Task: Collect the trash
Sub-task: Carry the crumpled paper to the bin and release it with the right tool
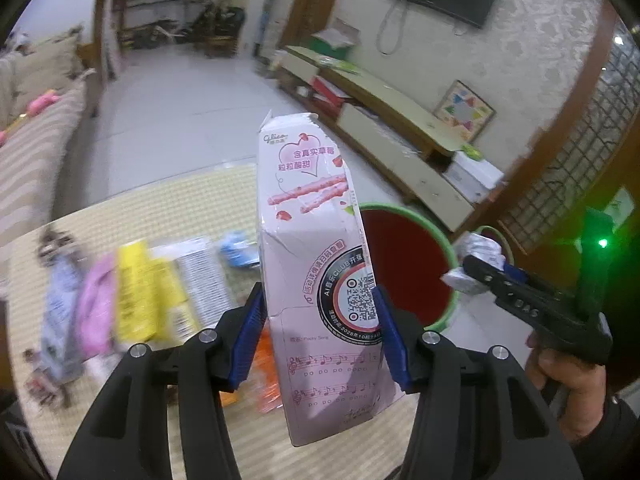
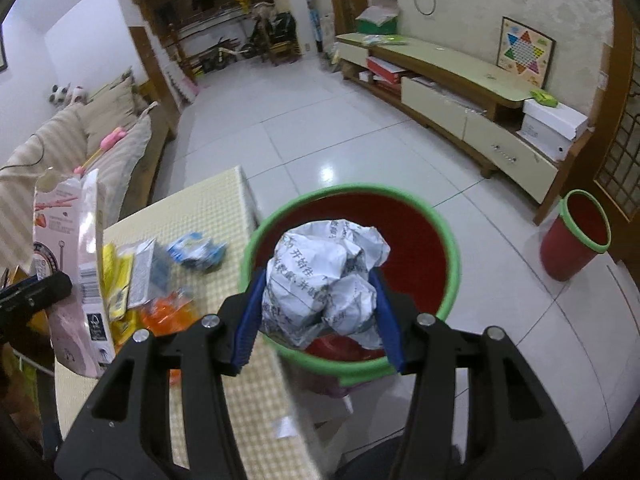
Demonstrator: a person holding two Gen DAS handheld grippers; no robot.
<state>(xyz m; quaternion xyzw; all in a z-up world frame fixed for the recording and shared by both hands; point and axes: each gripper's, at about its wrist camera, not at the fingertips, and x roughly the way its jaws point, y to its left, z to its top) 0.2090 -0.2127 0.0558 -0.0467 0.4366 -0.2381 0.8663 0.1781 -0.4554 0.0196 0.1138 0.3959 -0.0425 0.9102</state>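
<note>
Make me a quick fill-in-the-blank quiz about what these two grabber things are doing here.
1. The left gripper holds a ____ snack box.
2. The right gripper holds crumpled ____.
3. The bin below the right gripper has a ____ rim.
4. More wrappers lie on the ____.

Missing words: pink; paper; green; table

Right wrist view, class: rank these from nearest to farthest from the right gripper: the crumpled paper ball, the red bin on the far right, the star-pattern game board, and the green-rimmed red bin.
1. Crumpled paper ball, held in the right gripper.
2. Green-rimmed red bin, directly beyond it, beside the table.
3. Second red bin, on the floor, right.
4. Game board, against the far wall.
</note>
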